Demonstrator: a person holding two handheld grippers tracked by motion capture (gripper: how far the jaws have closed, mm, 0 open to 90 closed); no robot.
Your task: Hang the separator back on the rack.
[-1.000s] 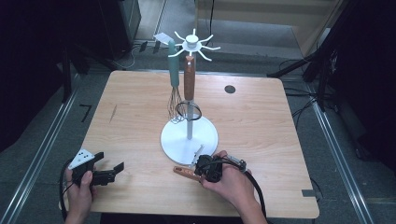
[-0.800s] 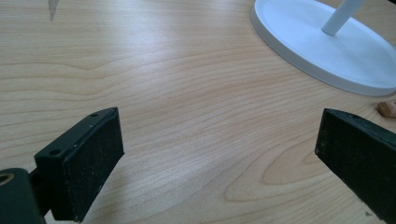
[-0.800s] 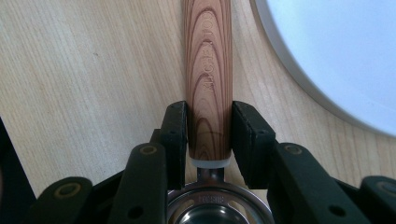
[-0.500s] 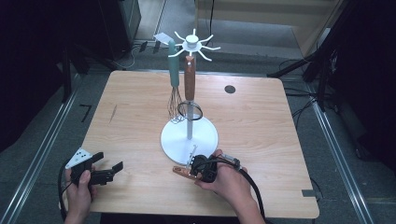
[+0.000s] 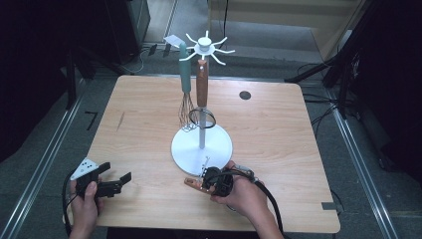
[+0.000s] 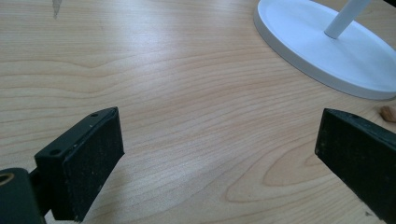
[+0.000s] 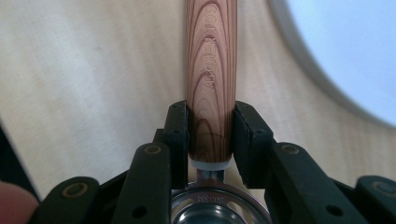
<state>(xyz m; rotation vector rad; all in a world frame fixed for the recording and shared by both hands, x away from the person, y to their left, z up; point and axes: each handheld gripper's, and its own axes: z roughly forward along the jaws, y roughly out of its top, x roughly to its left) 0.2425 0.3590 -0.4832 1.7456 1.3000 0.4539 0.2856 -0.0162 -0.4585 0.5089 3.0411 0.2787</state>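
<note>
A: High view. Light wooden table (image 5: 149,129). The white round-based utensil stand (image 5: 201,148) sits toward the middle of the near half, with a teal-handled wire whisk (image 5: 185,74) and a brown wooden-handled utensil (image 5: 201,84) hanging from its top hooks. The right gripper (image 5: 211,181) is down by the near edge, just in front of the stand's base, on a wood-handled utensil with a metal head (image 5: 191,182). The left gripper (image 5: 107,184) rests near the near-left corner, well apart from it.

B: Handle axis?

A: It runs roughly along the near edge, its free end pointing toward the left corner.

B: Left gripper view?

A: Jaws wide apart, nothing between them, bare table below. The stand's base (image 6: 327,51) is at upper right.

B: Right gripper view?

A: Both pads (image 7: 180,135) press on the wooden handle (image 7: 210,84) just above its metal collar; the jaws have just been closing onto it. The handle runs straight out from the jaws, and the stand's rim (image 7: 327,88) curves past at right.

B: Judgement?

A: The grip looks seated near the head end. The right hand is the nearer one, and the hooks are up and beyond it.
</note>
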